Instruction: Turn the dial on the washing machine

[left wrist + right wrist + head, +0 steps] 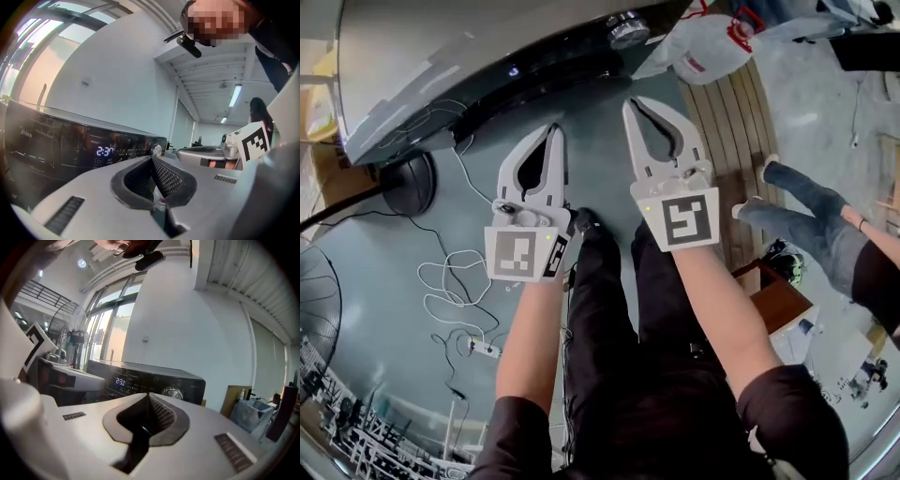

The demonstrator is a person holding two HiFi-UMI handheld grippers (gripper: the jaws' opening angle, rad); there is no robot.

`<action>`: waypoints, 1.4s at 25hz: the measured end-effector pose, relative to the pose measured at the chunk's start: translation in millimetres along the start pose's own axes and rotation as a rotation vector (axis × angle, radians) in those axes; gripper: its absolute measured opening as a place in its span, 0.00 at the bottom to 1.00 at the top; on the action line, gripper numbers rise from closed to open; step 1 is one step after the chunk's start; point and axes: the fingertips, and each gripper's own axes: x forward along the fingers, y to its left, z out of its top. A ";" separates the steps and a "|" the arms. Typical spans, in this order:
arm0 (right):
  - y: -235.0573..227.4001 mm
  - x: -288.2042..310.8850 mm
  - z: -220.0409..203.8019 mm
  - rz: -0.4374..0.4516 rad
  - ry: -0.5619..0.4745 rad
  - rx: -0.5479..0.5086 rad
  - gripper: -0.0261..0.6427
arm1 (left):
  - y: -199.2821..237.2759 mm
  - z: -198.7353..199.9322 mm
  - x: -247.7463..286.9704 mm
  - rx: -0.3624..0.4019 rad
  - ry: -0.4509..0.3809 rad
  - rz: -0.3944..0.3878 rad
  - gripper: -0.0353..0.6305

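The washing machine stands at the top of the head view, with a dark control panel and a silver dial at its right end. My right gripper is shut and empty, its tips a short way in front of the dial and apart from it. My left gripper is also shut on nothing, to the left and further back. In the right gripper view the dial sits just right of the closed tips, next to the lit display. The left gripper view shows the dial behind its tips.
A black round fan base and loose white cable with a power strip lie on the floor at left. A white plastic bag and wooden slats are at right. Another person stands at far right.
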 end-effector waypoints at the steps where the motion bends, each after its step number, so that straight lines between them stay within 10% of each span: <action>1: 5.9 -5.8 0.6 -0.009 0.025 0.013 0.08 | -1.4 6.2 -6.3 0.001 0.001 -0.010 0.08; 18: 12.5 -120.0 121.2 -0.084 0.063 0.100 0.07 | -19.4 111.9 -109.5 0.021 -0.005 -0.092 0.08; 35: -37.3 -360.0 225.4 -0.105 -0.145 0.047 0.07 | -99.4 185.9 -275.4 0.040 -0.083 0.021 0.08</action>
